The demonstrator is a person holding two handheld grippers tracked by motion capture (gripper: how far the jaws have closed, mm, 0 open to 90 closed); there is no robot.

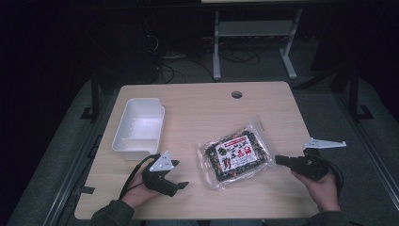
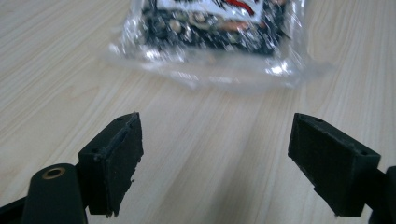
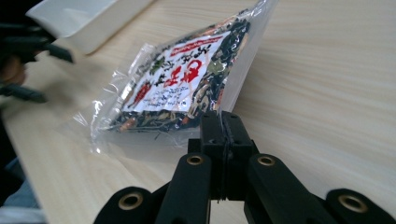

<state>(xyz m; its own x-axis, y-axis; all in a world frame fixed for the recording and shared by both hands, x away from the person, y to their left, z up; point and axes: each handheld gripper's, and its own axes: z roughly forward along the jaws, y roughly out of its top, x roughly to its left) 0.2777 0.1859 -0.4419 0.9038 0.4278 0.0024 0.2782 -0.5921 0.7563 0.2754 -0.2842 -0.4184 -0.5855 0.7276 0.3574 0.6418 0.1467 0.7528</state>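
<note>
High view: a clear snack bag (image 1: 237, 155) lies right of the tabletop's (image 1: 197, 108) centre, toward the near edge — a white tray (image 1: 139, 126) sits by the left edge.

Left gripper view: the left tool (image 2: 215, 154) gapes empty, short of the bag (image 2: 210, 37).

Right gripper view: the right tool (image 3: 225, 135) is clamped on the bag's edge.

**Three cameras, one shared packet**

The high view looks forward and down from the person's side, taking in the whole pale wooden table (image 1: 197, 101) from afar. The left gripper view rides low and close, facing 12 o'clock at the clear plastic packet of dark snack mix with a red-and-white label (image 2: 210, 37). The right gripper view, equally low, faces 11 o'clock across the same packet (image 3: 182, 84) towards the white rectangular plastic tray (image 3: 88, 18). All three share the packet (image 1: 237, 155).
</note>
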